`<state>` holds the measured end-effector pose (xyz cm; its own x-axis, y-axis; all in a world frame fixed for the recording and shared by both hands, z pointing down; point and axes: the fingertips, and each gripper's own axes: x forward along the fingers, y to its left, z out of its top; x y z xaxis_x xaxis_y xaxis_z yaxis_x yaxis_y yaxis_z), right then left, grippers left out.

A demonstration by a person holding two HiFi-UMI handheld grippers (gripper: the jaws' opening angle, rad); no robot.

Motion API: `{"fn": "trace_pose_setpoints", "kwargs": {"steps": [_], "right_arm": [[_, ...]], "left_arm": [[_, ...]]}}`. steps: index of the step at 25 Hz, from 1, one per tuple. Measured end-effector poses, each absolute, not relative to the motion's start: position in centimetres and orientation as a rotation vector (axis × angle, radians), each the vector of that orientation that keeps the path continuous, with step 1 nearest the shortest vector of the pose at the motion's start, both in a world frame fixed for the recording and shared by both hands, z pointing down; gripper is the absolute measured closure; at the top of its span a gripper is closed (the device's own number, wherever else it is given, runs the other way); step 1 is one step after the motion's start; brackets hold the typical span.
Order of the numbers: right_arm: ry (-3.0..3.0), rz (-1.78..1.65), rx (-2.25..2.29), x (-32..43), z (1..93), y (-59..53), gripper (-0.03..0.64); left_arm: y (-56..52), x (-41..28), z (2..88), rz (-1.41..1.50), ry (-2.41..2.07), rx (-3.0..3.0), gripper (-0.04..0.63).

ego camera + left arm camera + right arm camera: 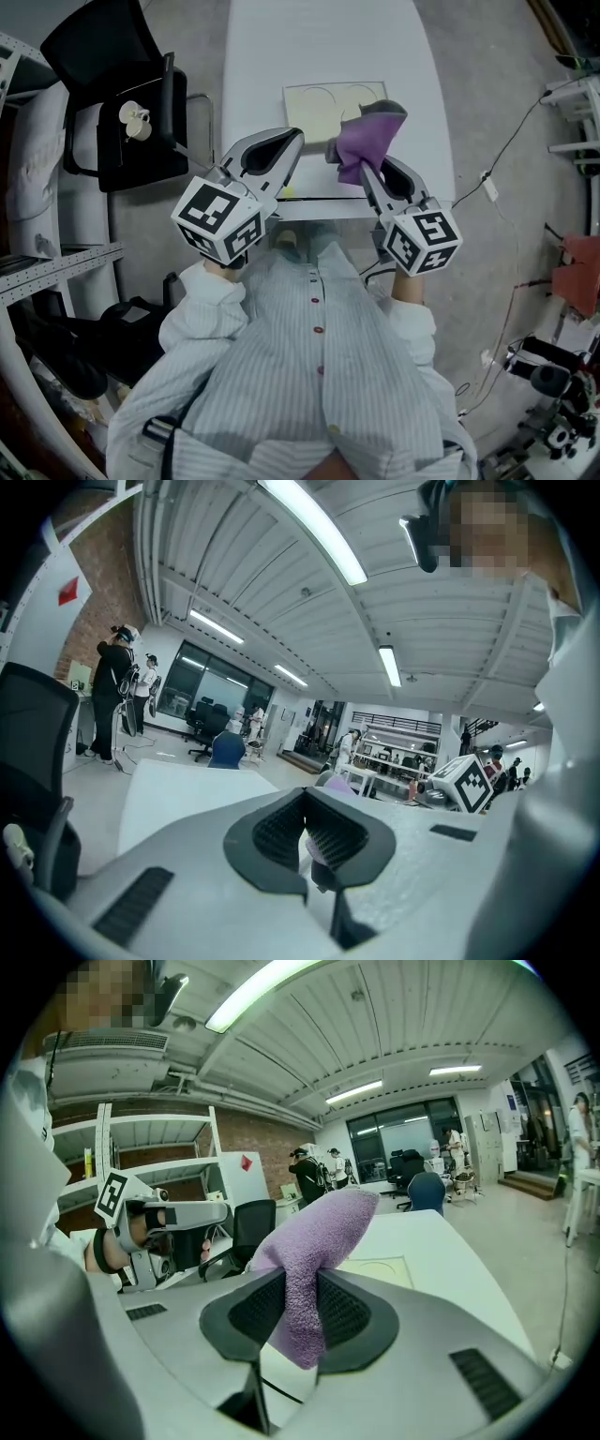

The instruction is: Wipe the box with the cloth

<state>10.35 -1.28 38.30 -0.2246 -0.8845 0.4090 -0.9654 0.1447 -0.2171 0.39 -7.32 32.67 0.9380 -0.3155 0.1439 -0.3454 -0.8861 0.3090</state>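
My cloth (367,141) is purple and fuzzy, pinched at its middle between the jaws of my right gripper (302,1309). One bunched end stands up above the jaws and a shorter end hangs below them. It is held over the table (281,37), toward its near edge, and in the head view it overlaps the box's right near corner; I cannot tell whether they touch. The box (323,111) is flat and pale cream, with two faint circle outlines on top. It lies flat on the table, around mid-width.
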Motion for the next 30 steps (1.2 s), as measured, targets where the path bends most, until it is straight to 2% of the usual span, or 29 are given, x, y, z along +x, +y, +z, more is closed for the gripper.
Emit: {"fn": "trace_pose_setpoints", "kwargs": {"steps": [16, 30], "right_arm": [[-2.387, 0.639, 1.540, 17.7, 37.6, -8.2, 0.520], [-2.424, 0.636, 1.405, 17.0, 38.4, -11.3, 0.520]], "left_arm": [[-12.6, 7.3, 31.8, 0.139, -0.765, 2.692, 0.586], [-14.5, 6.3, 33.7, 0.159, -0.883, 2.628, 0.586]]}}
